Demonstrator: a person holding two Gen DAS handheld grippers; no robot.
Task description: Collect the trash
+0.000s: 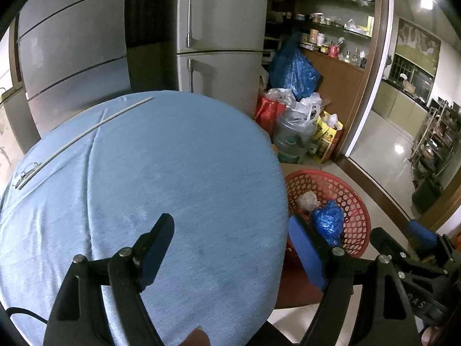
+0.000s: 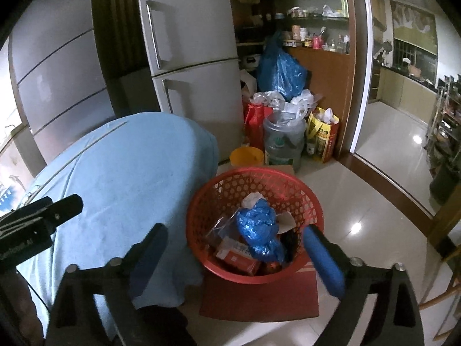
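A red mesh basket (image 2: pixel 201 201) stands on the floor to the right of a table covered in blue cloth (image 2: pixel 121 178). It holds a crumpled blue plastic bag (image 2: pixel 256 227), white paper (image 2: pixel 250 197), a red carton (image 2: pixel 239 258) and clear wrap. My right gripper (image 2: pixel 239 250) is open and empty, hovering above the basket's near side. My left gripper (image 1: pixel 230 248) is open and empty over the cloth-covered table (image 1: pixel 144 178) near its right edge. The basket (image 1: pixel 354 201) and the blue bag (image 1: pixel 328 222) also show in the left wrist view.
A thin grey rod (image 1: pixel 83 138) lies on the cloth at the far left. A grey fridge (image 2: pixel 190 57) stands behind the table. Bags, a water jug (image 2: pixel 283 141) and a yellow bucket (image 2: pixel 246 155) crowd the floor beside it. A red mat (image 2: pixel 259 297) lies under the basket.
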